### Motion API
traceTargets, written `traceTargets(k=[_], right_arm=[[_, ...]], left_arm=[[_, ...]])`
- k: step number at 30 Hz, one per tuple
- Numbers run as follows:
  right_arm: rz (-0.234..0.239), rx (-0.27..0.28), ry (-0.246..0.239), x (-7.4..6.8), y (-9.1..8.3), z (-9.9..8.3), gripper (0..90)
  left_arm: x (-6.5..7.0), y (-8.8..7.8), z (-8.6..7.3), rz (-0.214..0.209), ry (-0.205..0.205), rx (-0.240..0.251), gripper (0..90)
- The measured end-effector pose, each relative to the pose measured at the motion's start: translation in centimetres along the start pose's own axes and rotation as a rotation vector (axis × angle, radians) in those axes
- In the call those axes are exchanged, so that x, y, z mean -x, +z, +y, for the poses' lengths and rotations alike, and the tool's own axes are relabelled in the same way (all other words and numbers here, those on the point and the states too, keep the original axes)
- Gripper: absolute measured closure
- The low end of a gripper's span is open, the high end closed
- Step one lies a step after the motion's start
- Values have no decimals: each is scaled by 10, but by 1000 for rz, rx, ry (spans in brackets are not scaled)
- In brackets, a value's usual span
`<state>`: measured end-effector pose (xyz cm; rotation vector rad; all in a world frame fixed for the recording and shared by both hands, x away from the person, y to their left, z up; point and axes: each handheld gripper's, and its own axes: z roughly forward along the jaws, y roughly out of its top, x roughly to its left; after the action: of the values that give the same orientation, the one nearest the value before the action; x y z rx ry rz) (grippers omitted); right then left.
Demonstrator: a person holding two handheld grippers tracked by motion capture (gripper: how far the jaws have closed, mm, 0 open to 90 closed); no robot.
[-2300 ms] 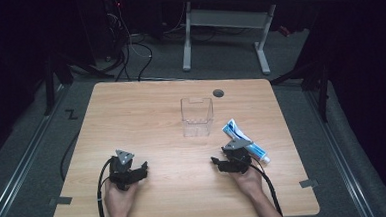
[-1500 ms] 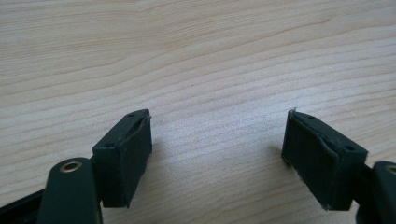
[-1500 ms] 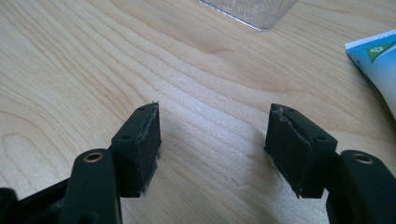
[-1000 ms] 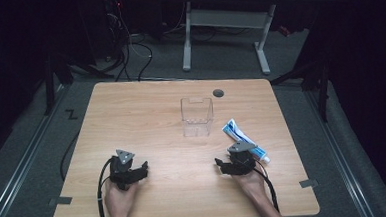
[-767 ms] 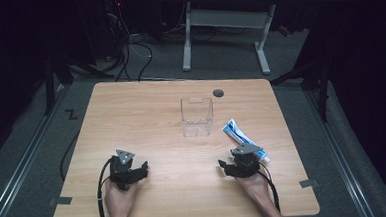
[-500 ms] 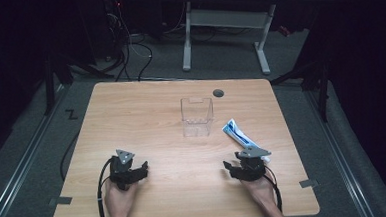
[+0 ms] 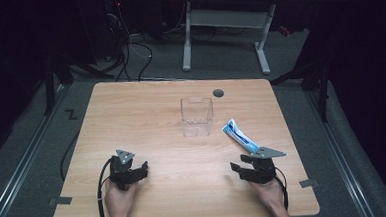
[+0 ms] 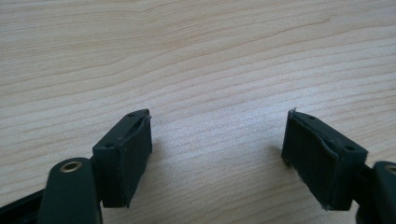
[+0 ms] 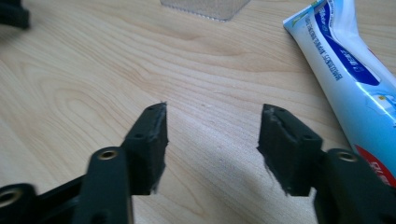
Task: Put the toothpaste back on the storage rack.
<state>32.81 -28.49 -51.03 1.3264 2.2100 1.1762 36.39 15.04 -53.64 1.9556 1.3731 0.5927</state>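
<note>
A blue and white toothpaste tube (image 7: 240, 136) lies flat on the wooden table (image 7: 146, 121), right of a clear plastic box (image 7: 197, 117) that stands upright near the middle. My right gripper (image 7: 237, 166) rests low at the front right, open, just short of the tube's near end. In the right gripper view that gripper (image 9: 212, 140) has bare wood between its jaws and the tube (image 9: 355, 74) runs along the right side. My left gripper (image 7: 140, 170) sits at the front left, open over bare wood (image 8: 215, 140).
A round cable hole (image 7: 218, 93) is set in the table behind the box. Black cables trail from both grippers toward the front edge. Beyond the table stand a white desk frame (image 7: 224, 21) and floor cables (image 7: 127, 47).
My right gripper has drawn back toward the front edge and a little right, uncovering the tube's near end. The left gripper and the box have stayed put.
</note>
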Motion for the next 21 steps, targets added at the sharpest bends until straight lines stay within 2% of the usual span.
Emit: traceTargets(k=[1,3,12,21], right_arm=[[10,-1,28,3,-2,1,395],[9,-20,39,10,-7,2,403],[-48,-24,-2,23,-18,10,387],[-122,-65,-30,37,-15,35,452]], left_arm=[[0,0,0,0,0,0,245],[0,0,0,0,0,0,245],[0,0,0,0,0,0,245],[0,0,0,0,0,0,243]])
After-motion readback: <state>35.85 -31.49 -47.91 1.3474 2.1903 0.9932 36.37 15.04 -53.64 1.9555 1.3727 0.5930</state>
